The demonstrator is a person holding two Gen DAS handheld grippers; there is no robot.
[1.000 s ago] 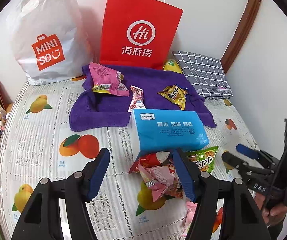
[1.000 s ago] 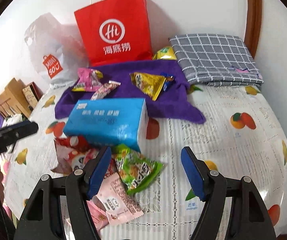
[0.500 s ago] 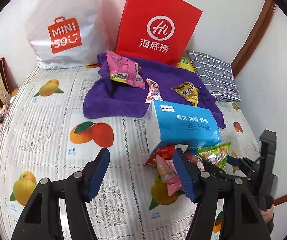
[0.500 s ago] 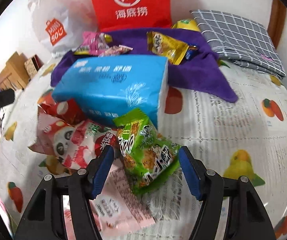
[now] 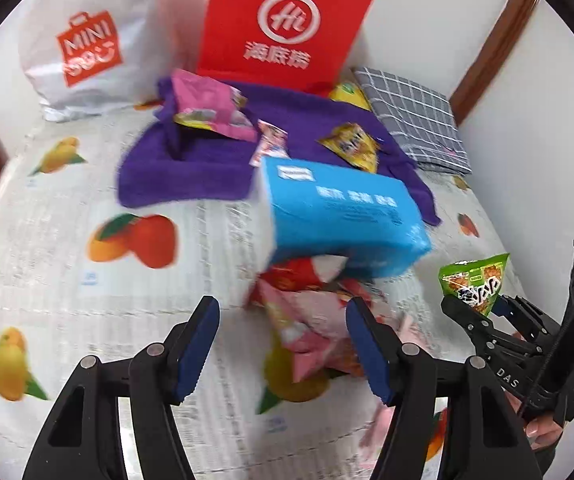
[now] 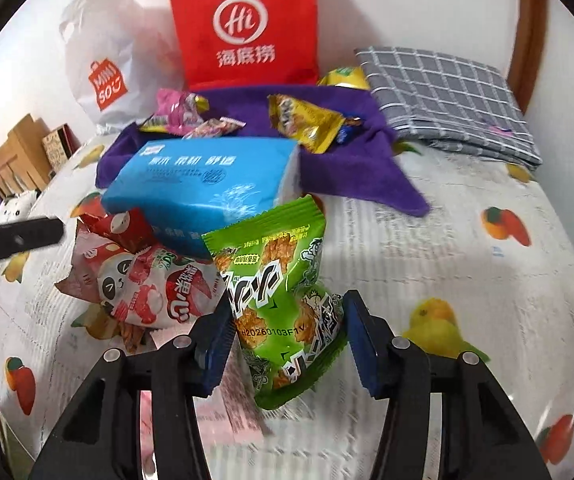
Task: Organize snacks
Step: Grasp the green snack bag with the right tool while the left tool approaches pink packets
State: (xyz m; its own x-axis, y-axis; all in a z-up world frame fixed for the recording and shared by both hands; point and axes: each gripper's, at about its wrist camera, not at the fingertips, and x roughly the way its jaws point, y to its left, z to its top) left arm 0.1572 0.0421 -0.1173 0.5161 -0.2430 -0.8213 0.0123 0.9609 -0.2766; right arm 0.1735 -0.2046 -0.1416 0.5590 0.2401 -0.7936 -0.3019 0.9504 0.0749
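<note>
the right tongs (image 6: 285,336) have closed on the green snack packet (image 6: 283,300) and lifted it: half a second ago the packet lay flat on the tablecloth between open blue pads, and now it stands up between them, pinched at its lower half and creased there. the left wrist view confirms it, showing the packet (image 5: 475,284) held up off the cloth at the tip of the right tongs (image 5: 483,314), off to the right of the left pair.

the left tongs (image 5: 283,344) are open and hold nothing. they have swung closer to the heap, so the pink and red snack packets (image 5: 307,316) now sit just ahead of and partly between their pads, with the blue tissue pack (image 5: 339,216) beyond them, resting on the edge of the heap.

straight ahead of both tongs, past the tissue pack, the purple towel (image 6: 335,168) already carries a pink packet (image 6: 175,112), a slim pink bar (image 6: 215,126) and a yellow packet (image 6: 307,120); behind it stand the red paper bag (image 6: 243,24) and the white miniso bag (image 6: 103,56).

so the first step for this packet, the pick, looks done. the likely next step is carrying it forward to the sorted group on the towel. the panda packet (image 6: 135,284), left of the right tongs, and the rest of the heap remain to be sorted.
</note>
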